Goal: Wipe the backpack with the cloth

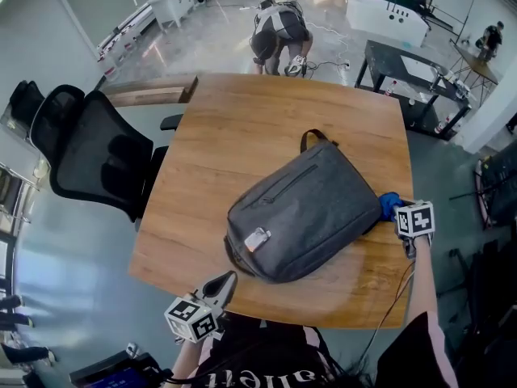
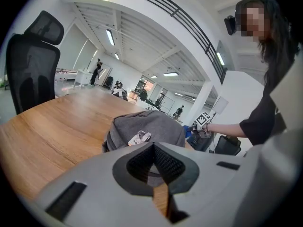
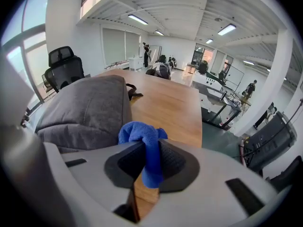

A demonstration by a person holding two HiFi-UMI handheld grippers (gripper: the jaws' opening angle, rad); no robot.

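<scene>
Bright ceiling strip lights, sharp focus throughout, with strong fisheye bending at the edges.

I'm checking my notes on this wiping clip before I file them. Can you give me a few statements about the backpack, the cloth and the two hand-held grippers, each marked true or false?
1. The right hand-held gripper has a blue cloth pinched between its jaws. True.
2. The left hand-held gripper grips the backpack's strap. False: its jaws are together with nothing between them.
3. The backpack stands upright on the floor. False: it lies flat on the wooden table.
4. A black office chair stands at the table's left side in the head view. True.
</scene>
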